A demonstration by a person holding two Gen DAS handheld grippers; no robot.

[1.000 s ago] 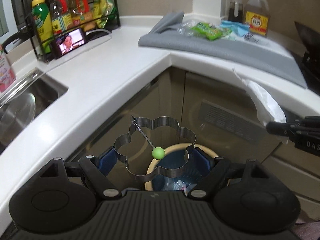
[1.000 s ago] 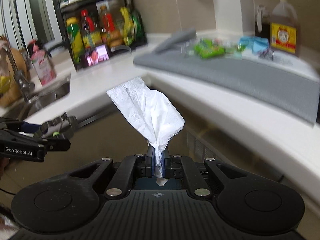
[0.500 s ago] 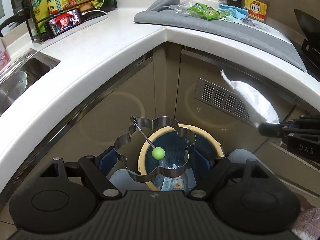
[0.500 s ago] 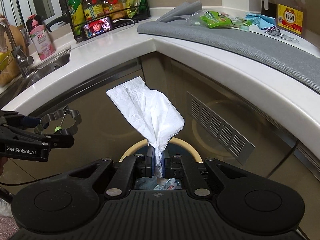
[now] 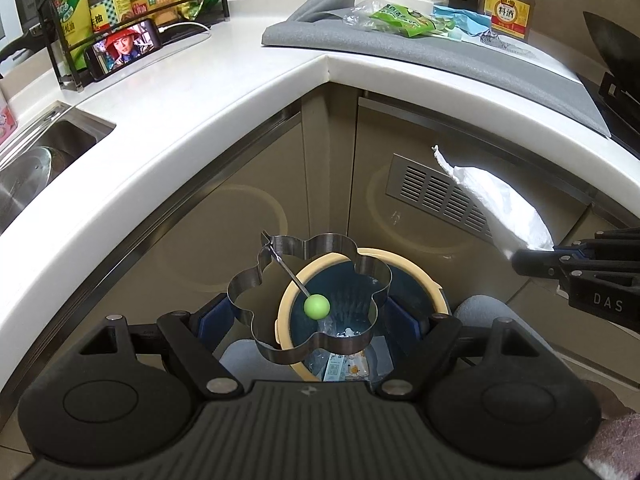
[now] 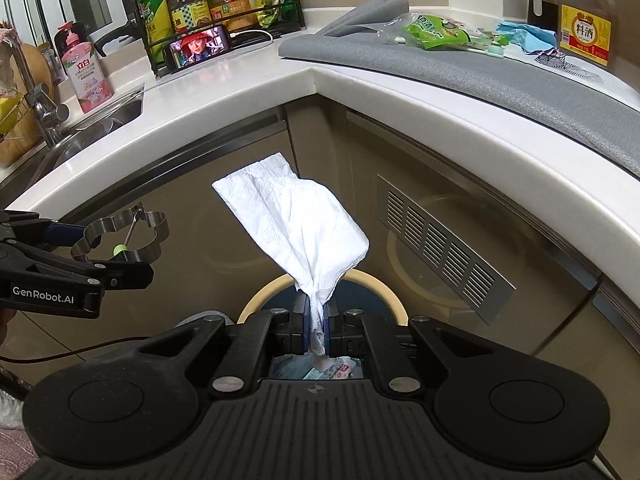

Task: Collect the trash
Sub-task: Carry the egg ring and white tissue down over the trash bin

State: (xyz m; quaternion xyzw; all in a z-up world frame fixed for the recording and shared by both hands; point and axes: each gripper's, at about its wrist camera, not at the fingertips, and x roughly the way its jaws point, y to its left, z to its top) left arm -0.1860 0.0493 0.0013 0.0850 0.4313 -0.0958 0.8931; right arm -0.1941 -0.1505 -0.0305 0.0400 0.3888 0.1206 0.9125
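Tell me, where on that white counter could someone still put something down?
The white countertop is bare from the sink, past the phone, round the corner to the grey mat. The mat's near strip is also free. Crowded: the condiment rack and the mat's back edge, with the green packet and cooking wine bottle.

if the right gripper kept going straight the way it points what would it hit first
Probably the open blue trash bin with the cream rim just beyond the right gripper, which pinches a white tissue; depth is uncertain.

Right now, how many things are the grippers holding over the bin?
2: a flower-shaped metal ring in the left gripper, and a white tissue pinched in the right gripper, both above the trash bin.
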